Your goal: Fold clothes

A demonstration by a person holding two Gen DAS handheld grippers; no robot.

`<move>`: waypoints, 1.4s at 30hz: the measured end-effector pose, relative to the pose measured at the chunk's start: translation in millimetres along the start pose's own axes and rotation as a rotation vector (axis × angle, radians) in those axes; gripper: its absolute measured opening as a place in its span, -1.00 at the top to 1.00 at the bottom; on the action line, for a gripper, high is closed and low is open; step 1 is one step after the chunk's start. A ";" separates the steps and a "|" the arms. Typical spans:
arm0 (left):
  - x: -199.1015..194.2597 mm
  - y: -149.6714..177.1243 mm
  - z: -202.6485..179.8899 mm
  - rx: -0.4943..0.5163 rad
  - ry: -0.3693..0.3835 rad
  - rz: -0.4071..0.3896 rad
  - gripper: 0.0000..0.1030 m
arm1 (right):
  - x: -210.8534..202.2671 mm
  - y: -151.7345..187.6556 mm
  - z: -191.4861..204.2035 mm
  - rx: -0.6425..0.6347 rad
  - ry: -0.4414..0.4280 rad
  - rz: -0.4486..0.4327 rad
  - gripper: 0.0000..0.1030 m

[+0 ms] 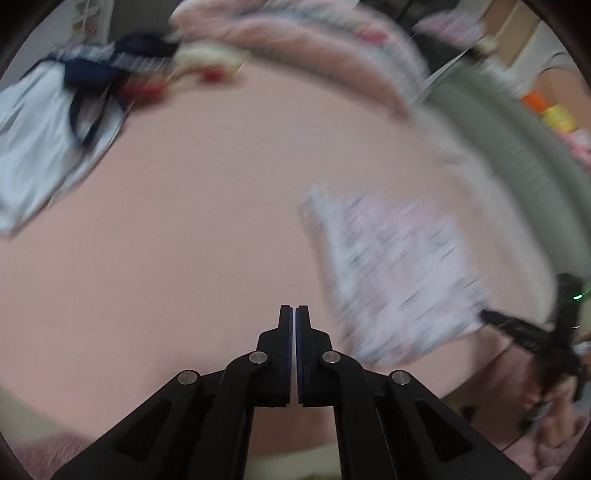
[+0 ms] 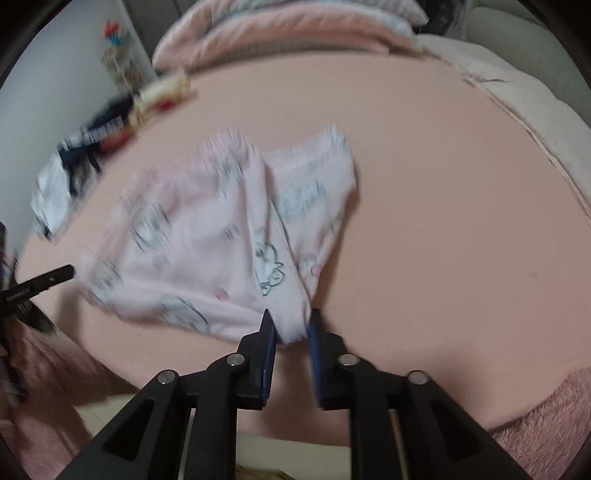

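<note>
A small pale pink garment [image 2: 207, 236] with grey cartoon prints lies on the pink bed sheet [image 2: 443, 221]. My right gripper [image 2: 290, 325] has its near edge bunched between its fingers, which stand a little apart around the cloth. In the left wrist view the same garment [image 1: 399, 273] shows blurred at the right, with the right gripper's finger [image 1: 517, 328] at its edge. My left gripper [image 1: 294, 310] is shut and empty above bare sheet, left of the garment. It shows at the left edge of the right wrist view [image 2: 40, 282].
A pile of white, navy and red clothes [image 1: 74, 110] lies at the far left of the bed [image 1: 184, 221]. Rolled pink bedding [image 2: 288, 26] lies along the far edge. A fluffy pink blanket [image 2: 546, 421] lies at the near edge.
</note>
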State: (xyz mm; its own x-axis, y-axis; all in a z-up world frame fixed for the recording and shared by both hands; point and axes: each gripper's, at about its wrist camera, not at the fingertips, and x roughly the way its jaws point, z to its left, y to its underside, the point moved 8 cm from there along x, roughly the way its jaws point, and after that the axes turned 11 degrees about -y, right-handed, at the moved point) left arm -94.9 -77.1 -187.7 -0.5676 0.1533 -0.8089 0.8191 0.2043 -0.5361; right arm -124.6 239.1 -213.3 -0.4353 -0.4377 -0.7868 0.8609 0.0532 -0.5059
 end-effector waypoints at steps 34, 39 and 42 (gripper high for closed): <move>56.6 -31.5 -3.5 0.029 -0.176 0.093 0.87 | 80.1 -67.1 -37.9 0.006 -0.183 0.089 0.65; 24.0 -26.1 -46.9 0.066 0.049 0.013 0.85 | 33.4 -69.6 -20.0 -0.088 -0.074 -0.042 0.43; 32.9 -1.2 -83.9 0.214 0.073 0.044 0.85 | 31.7 -58.3 8.0 -0.146 -0.121 -0.038 0.22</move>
State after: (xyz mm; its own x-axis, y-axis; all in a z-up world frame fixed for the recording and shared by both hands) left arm -121.6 8.9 -193.4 -0.5292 0.2291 -0.8170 0.8376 -0.0131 -0.5462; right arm -186.5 214.9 -205.9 -0.4240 -0.5463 -0.7223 0.7935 0.1603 -0.5870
